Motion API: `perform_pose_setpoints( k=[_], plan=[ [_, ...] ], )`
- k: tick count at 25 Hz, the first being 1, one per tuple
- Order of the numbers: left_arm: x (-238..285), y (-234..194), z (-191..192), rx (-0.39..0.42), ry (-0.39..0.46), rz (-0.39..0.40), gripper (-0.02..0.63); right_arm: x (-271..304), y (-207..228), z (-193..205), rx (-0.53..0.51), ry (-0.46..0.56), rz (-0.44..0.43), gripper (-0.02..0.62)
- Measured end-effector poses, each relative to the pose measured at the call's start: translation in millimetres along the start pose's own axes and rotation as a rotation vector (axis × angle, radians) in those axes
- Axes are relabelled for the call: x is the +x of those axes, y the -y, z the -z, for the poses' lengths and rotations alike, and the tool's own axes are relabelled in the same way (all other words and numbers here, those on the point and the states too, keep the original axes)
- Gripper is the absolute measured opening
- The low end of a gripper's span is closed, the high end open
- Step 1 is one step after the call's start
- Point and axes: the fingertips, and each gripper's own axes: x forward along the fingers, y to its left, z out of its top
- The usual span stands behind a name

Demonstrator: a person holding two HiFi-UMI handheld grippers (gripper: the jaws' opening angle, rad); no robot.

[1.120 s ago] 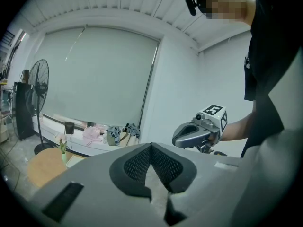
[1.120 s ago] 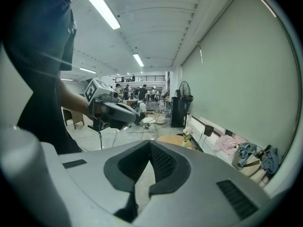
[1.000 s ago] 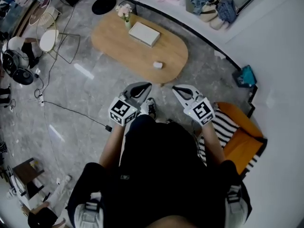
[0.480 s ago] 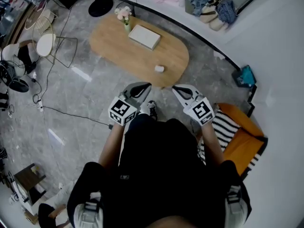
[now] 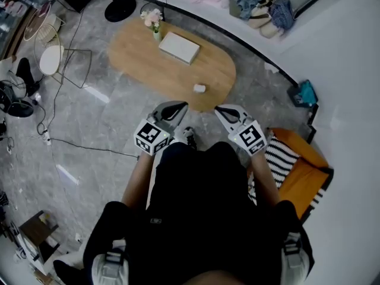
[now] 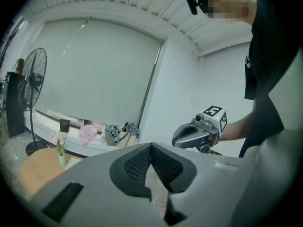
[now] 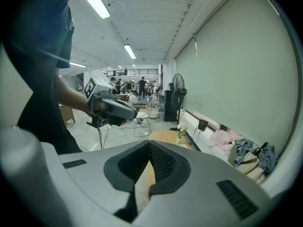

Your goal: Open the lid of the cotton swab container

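Note:
The cotton swab container [image 5: 199,88] is a small white tub near the close edge of an oval wooden table [image 5: 148,64]; its lid looks closed. Both grippers hang in the air in front of the person, short of the table and apart from it. My left gripper [image 5: 173,107] is shut with nothing in it, its ribbed pads meeting in the left gripper view [image 6: 151,146]. My right gripper [image 5: 225,111] is also shut and empty, as the right gripper view [image 7: 149,144] shows. Neither gripper view shows the container.
A white flat box [image 5: 179,47] and a small vase with flowers [image 5: 154,21] stand on the table. A fan base [image 5: 120,8], cables [image 5: 71,135] and wire stands [image 5: 74,64] lie left on the grey floor. An orange and striped seat [image 5: 297,171] is right. Clothes and bags [image 5: 261,8] line the far ledge.
The person has stepped toward the table: the floor things at the left have slid back and the container sits slightly closer. Both grippers stay shut, side by side.

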Motion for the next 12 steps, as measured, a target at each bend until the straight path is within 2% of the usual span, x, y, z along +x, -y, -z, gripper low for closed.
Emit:
perform_pose_setpoints(
  k=[12],
  plan=[
    [1.3,-34.0,7.0,-0.044,-0.009,-0.003,0.000,31.5,22.9,3.7,-0.027,-0.073,-0.006,-0.005]
  ],
)
